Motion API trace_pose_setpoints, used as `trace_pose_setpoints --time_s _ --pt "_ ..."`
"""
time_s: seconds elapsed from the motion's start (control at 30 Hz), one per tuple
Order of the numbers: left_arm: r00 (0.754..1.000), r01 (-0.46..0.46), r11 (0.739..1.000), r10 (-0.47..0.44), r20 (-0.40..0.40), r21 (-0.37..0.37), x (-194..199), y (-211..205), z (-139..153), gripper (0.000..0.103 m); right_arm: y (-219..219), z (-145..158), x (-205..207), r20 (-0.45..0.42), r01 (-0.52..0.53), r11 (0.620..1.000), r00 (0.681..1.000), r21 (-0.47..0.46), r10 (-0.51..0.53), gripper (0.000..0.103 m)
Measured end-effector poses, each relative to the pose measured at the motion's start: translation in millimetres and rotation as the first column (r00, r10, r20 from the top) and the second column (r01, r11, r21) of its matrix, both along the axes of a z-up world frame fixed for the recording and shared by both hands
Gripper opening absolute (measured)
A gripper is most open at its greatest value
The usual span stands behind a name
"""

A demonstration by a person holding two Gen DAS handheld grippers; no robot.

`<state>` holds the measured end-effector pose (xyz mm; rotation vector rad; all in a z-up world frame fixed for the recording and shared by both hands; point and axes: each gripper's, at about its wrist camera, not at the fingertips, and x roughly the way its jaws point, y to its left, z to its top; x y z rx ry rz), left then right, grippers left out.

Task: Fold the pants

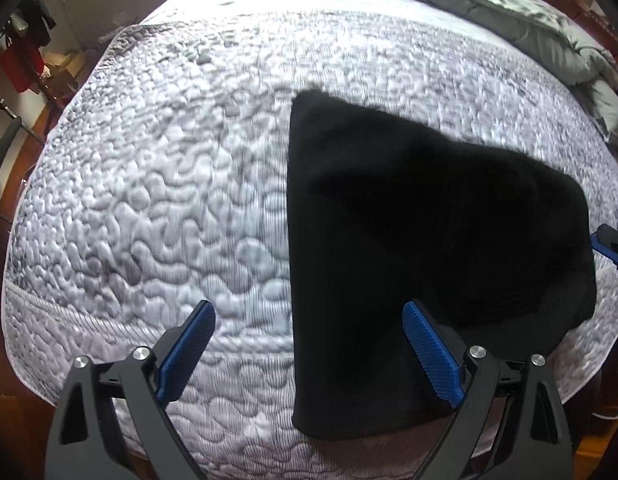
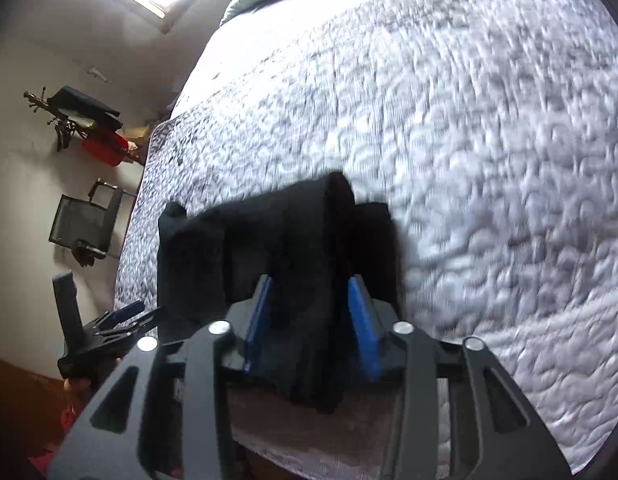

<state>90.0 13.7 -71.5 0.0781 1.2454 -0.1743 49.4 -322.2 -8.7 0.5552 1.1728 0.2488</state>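
Observation:
The black pants (image 1: 409,248) lie folded into a thick stack near the front edge of the white quilted mattress (image 1: 169,200). My left gripper (image 1: 309,344) is open and empty, its right finger over the stack's left part. My right gripper (image 2: 313,320) has its blue pads on either side of a raised fold of the pants (image 2: 301,248) and grips it. The right gripper's tip shows at the right edge of the left wrist view (image 1: 611,246). The left gripper shows at lower left of the right wrist view (image 2: 113,328).
A crumpled grey-green duvet (image 1: 529,16) lies at the far end of the bed. A wooden bed frame (image 1: 21,168) runs along the left side. Chairs (image 2: 89,220) and a clothes rack with red and black garments (image 2: 93,128) stand by the wall.

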Motion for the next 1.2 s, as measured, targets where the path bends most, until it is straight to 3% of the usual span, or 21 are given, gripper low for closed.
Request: trace_pose_setpoints --time_s 0.1,0.27,0.4,0.6,0.77,0.87,0.97,1.07,1.2 --pt "1.000 -0.005 1.000 0.005 0.011 0.001 14 -2 6 0.095 -3 1 23 -0.008 -0.007 1.000 1.000 -0.026 0.007 0.047" --pt "1.000 -0.011 1.000 0.011 0.003 0.023 28 -10 -1 0.095 -2 -21 59 -0.084 -0.029 0.999 0.996 0.024 0.031 0.047" --pt "0.999 -0.013 0.999 0.014 -0.029 0.030 36 -15 -18 0.095 7 -26 68 -0.077 -0.045 0.994 0.996 0.100 0.052 0.024" --pt "0.999 -0.031 0.999 0.031 -0.036 0.012 34 -14 -24 0.096 7 -13 64 -0.052 0.000 0.994 0.999 0.108 0.005 0.016" --pt "0.999 -0.022 1.000 0.022 -0.038 -0.001 35 -18 -27 0.096 14 -1 56 -0.038 0.059 0.998 0.997 -0.020 -0.060 0.014" --pt "0.999 -0.029 1.000 0.029 -0.044 -0.006 36 -18 -30 0.097 16 -24 67 -0.067 0.062 0.995 0.995 -0.078 -0.067 0.014" --pt "0.998 -0.035 0.999 0.034 -0.058 -0.027 35 -14 -29 0.097 9 -41 70 -0.096 0.085 0.996 0.992 -0.018 -0.086 0.017" --pt "0.998 -0.041 0.999 0.040 -0.058 -0.028 30 -7 -23 0.096 3 -29 58 -0.070 0.072 0.997 0.995 0.006 -0.072 0.033" --pt "0.999 -0.033 0.998 0.031 -0.044 -0.050 11 3 -11 0.096 3 -4 26 -0.051 0.028 0.999 0.998 -0.043 -0.030 0.039"
